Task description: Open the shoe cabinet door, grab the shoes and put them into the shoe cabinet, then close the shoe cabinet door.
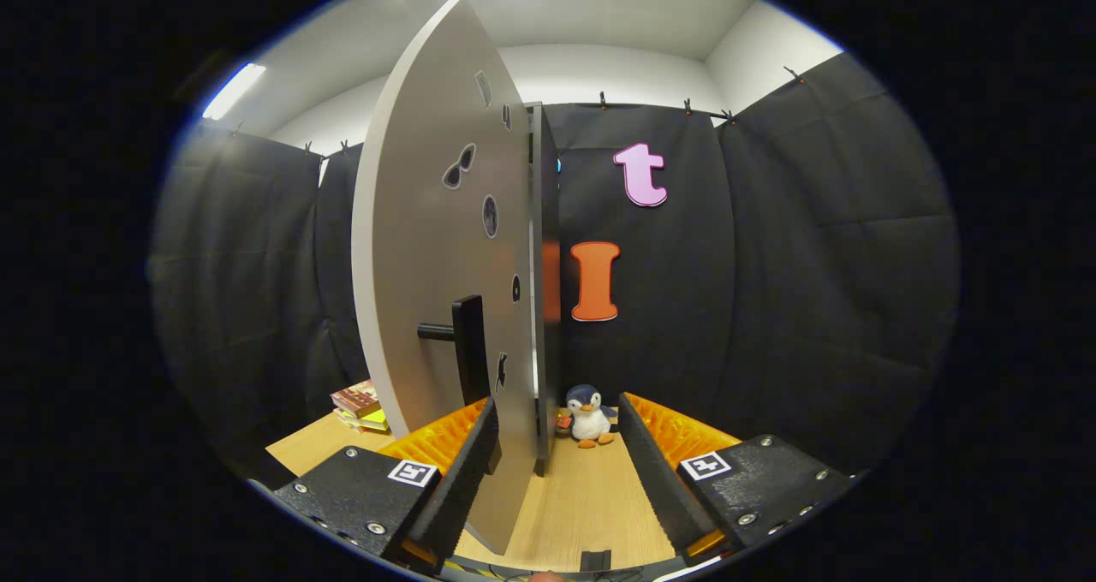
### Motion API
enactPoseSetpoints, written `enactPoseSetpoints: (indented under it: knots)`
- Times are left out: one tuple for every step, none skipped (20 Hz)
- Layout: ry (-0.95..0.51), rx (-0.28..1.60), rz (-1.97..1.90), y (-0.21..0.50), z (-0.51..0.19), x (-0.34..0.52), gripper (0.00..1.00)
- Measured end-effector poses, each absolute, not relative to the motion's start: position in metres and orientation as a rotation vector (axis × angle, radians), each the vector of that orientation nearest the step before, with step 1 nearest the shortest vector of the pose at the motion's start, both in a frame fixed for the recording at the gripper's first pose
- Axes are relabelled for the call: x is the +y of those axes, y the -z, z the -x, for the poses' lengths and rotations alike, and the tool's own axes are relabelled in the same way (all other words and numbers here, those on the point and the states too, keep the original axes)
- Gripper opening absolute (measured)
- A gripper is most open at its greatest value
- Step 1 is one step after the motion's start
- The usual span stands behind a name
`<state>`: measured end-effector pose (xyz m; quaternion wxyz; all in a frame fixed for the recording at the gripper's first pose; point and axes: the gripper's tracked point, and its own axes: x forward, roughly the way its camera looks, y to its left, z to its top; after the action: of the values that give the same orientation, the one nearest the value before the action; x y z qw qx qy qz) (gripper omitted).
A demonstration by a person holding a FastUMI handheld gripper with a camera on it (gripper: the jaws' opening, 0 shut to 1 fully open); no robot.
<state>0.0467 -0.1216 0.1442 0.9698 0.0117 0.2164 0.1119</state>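
Observation:
The grey shoe cabinet door [437, 248] stands swung wide, seen almost edge-on, with small dark stickers on its face. Its black bar handle [469, 351] sticks out from the face, just above my left fingertip [484, 428]. My gripper [556, 404] is open, fingers wide apart. The door's lower free edge runs down between them, close against the left finger, and the right finger stands well clear of it. Behind the door, the cabinet's side edge [545, 282] rises as a narrow dark strip.
A small penguin plush [589, 415] sits on the wooden tabletop [591, 505] just beyond the fingers, beside the cabinet's foot. A stack of books [360, 406] lies on the table left of the door. Black cloth walls close in all around.

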Motion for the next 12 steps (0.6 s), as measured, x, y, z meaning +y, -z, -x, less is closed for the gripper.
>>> enactPoseSetpoints:
  knots:
    - [-0.233, 0.433, -0.020, -0.145, -0.047, -0.120, 0.87]
    - [-0.241, 0.431, -0.016, -0.145, -0.047, -0.118, 0.87]
    - [-0.252, 0.434, -0.020, -0.145, -0.047, -0.113, 0.85]
    - [-0.269, 0.442, -0.029, -0.144, -0.045, -0.107, 0.85]
    - [-0.295, 0.443, -0.036, -0.144, -0.044, -0.097, 0.85]
    - [-0.317, 0.445, -0.043, -0.144, -0.044, -0.090, 0.85]
    - [-0.344, 0.446, -0.047, -0.144, -0.043, -0.081, 0.85]
    - [-0.375, 0.448, -0.052, -0.144, -0.043, -0.070, 0.85]
    - [-0.406, 0.450, -0.059, -0.142, -0.046, -0.065, 0.85]
    - [-0.429, 0.448, -0.064, -0.143, -0.048, -0.056, 0.85]
    - [-0.444, 0.445, -0.065, -0.143, -0.051, -0.047, 0.85]
    - [-0.457, 0.443, -0.068, -0.142, -0.054, -0.041, 0.85]
